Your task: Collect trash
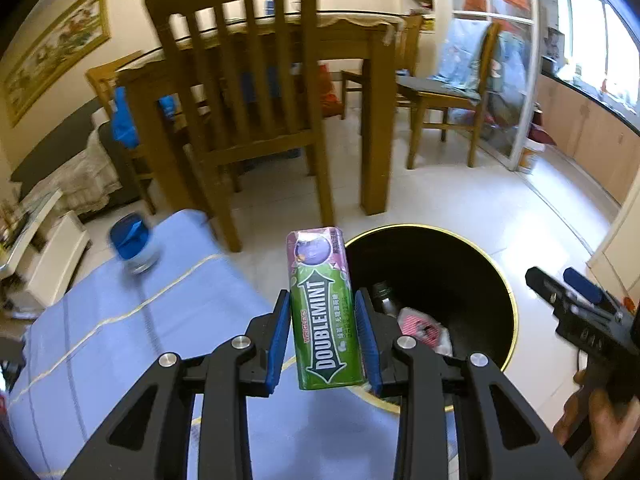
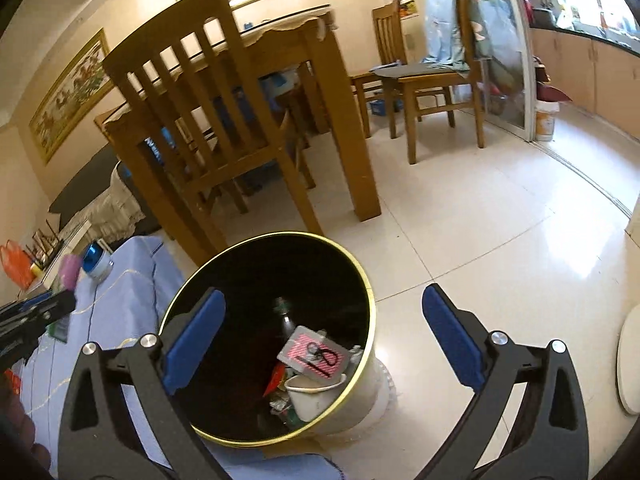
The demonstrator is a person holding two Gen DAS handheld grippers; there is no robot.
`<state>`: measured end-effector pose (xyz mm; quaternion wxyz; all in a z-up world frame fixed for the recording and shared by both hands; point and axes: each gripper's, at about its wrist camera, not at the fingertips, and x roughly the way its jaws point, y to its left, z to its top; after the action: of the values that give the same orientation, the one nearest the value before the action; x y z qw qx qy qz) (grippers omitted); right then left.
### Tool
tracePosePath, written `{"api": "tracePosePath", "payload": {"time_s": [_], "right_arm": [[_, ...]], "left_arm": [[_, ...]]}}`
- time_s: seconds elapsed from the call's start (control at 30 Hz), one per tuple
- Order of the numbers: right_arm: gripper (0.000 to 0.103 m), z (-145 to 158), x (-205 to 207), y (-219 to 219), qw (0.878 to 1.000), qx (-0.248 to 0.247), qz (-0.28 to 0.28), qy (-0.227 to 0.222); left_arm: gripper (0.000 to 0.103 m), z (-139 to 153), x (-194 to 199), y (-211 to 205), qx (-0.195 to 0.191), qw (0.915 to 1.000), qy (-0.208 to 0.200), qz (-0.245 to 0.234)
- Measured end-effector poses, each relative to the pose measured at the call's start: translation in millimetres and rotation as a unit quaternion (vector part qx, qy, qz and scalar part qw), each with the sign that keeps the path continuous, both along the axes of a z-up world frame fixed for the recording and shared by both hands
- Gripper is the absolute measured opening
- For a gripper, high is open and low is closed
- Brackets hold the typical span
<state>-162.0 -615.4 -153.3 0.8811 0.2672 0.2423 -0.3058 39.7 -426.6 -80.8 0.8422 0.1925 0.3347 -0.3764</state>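
A: Two grippers; where's the left hand-held gripper point(image 1: 322, 322)?
B: Level, pinching the gum pack point(image 1: 323, 308) upright at the trash bin point(image 1: 505, 280)'s nine o'clock rim.
A: And the right hand-held gripper point(image 2: 320, 332)?
B: Spread wide, angled down over the bin.

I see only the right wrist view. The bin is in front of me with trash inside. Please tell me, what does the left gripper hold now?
Observer: The left gripper is shut on a green Doublemint gum pack, held upright.
Operator: Is the pack over the bin already?
Observer: Not fully; it sits at the near left edge of the bin's rim.
Operator: Anything left on the blue cloth?
Observer: Only a blue-lidded jar, at the far corner of the blue cloth.
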Motion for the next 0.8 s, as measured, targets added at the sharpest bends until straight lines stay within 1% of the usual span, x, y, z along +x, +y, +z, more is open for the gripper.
{"api": "tracePosePath", "payload": {"time_s": [0.03, 0.1, 0.17, 0.23, 0.4, 0.47, 0.53, 0.57, 0.63, 0.67, 0.7, 0.73, 0.77, 0.8], "right_arm": [[0.097, -0.5, -3.6, -1.5, 1.000, 0.001, -0.002, -0.001], [0.097, -1.8, -9.3, -3.3, 1.000, 0.003, -0.008, -0.003], [0.097, -4.3, -15.2, -4.2, 1.000, 0.007, -0.013, -0.005], [0.097, -6.0, -19.4, -4.7, 1.000, 0.009, -0.016, -0.005], [0.097, -6.6, -23.2, -1.1, 1.000, 0.018, -0.017, -0.002], [0.097, -3.7, -20.6, 4.9, 1.000, 0.022, -0.013, 0.001], [0.097, -0.6, -14.1, 14.0, 1.000, 0.029, -0.003, 0.004], [0.097, 1.4, -7.6, 20.4, 0.999, 0.033, 0.005, 0.008], [0.097, 5.3, 8.1, 37.6, 0.999, 0.036, 0.028, 0.021], [0.097, 7.3, 15.4, 45.4, 0.998, 0.036, 0.038, 0.025], [0.097, 11.1, 28.7, 63.0, 0.997, 0.035, 0.061, 0.032], [0.097, 14.5, 39.4, 73.8, 0.996, 0.035, 0.074, 0.036], [0.097, 19.2, 54.5, 93.9, 0.994, 0.032, 0.096, 0.049], [0.097, 23.7, 67.5, 112.5, 0.991, 0.027, 0.114, 0.060]], "left_arm": [[0.035, -1.0, 0.7, -6.3, 0.003, 1.0000, 0.004, -0.005], [0.066, -3.7, 0.1, -19.8, 0.009, 1.0000, 0.002, -0.003], [0.067, -4.1, -4.3, -26.2, 0.014, 0.9998, -0.009, -0.006], [0.066, -3.3, -7.9, -25.4, 0.012, 0.9998, -0.003, -0.014], [0.066, 5.6, -4.9, -2.3, 0.008, 0.9999, 0.007, -0.002], [0.067, 15.3, -4.1, 21.9, 0.007, 0.9999, 0.000, 0.015], [0.070, 22.0, -2.3, 45.5, 0.010, 0.9993, -0.007, 0.034], [0.074, 26.5, 1.3, 66.8, 0.014, 0.9983, -0.009, 0.056], [0.076, 34.1, 8.3, 100.9, 0.018, 0.9960, -0.011, 0.086], [0.076, 39.2, 14.0, 127.0, 0.022, 0.9935, -0.012, 0.111], [0.077, 44.0, 19.2, 150.9, 0.025, 0.9906, -0.010, 0.134], [0.077, 49.5, 24.7, 177.9, 0.030, 0.9866, -0.007, 0.160], [0.078, 54.9, 28.5, 197.4, 0.033, 0.9832, -0.006, 0.179], [0.078, 60.6, 32.1, 223.8, 0.039, 0.9779, -0.006, 0.206]]}}
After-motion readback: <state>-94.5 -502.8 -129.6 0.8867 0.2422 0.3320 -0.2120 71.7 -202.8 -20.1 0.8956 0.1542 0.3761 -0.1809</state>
